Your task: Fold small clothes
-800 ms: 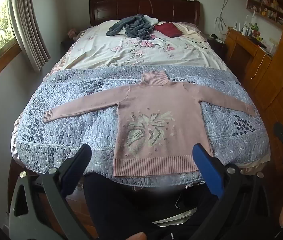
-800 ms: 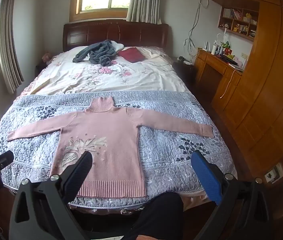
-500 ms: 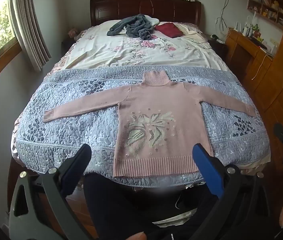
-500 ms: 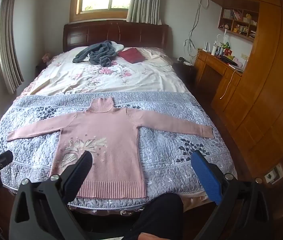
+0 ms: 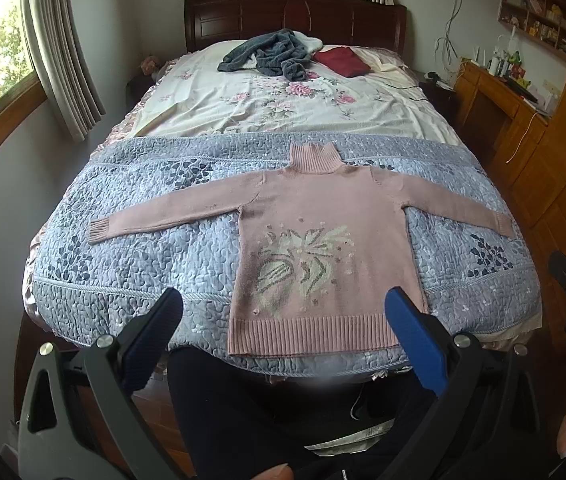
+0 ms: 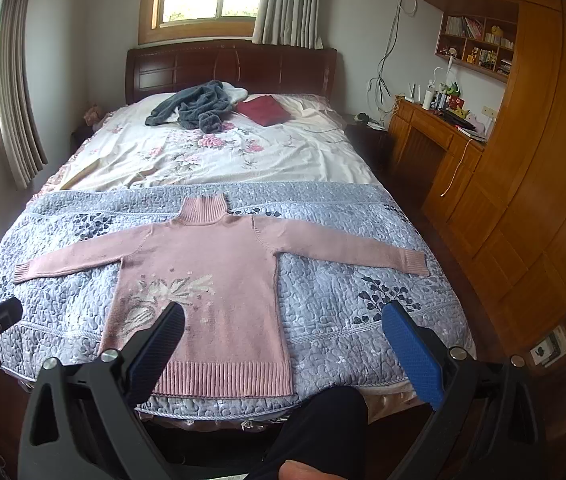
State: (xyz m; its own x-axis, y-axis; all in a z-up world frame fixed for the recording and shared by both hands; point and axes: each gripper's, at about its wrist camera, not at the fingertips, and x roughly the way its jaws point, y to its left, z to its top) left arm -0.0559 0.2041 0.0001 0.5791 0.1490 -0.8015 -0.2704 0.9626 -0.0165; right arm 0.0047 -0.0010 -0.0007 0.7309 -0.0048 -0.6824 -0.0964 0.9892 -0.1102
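1. Pink turtleneck sweater [image 5: 323, 236] spread flat, front up, on the blue-grey quilt [image 5: 143, 256] at the foot of the bed [image 6: 223, 152]; collar toward the headboard, ribbed hem [image 5: 311, 336] at the near edge, just ahead of both tools.
2. Body's long axis running straight away from the tools, collar to hem; sleeves stretched out crosswise, so widest span lying side to side.
3. Left tool [image 5: 279, 320]: jaws spread wide, nothing between them, held back off the foot of the bed above a dark-trousered leg [image 5: 243, 412], not touching fabric. Hem framed squarely between its two tips.
4. Right tool [image 6: 283, 332]: likewise wide apart and empty, clear of the quilt. Sweater's right half and bare quilt ahead of it.
5. Left sleeve cuff [image 5: 101, 230] far out to the left, well apart from either tool but nearer the left one; right sleeve cuff [image 6: 417, 262] out to the right, nearer the right one.
6. Judged as the start: nothing folded yet. Likely first move a sleeve brought in across the chest, each tool taking its own side, reaching forward and outward.
7. Risk judged: knit is soft and stretchy, liable to drag or bunch on the textured quilt if pinched too shallow.
8. Grey garment [image 6: 195, 106] and dark red folded item [image 6: 265, 110] near the pillows, well away from the work.
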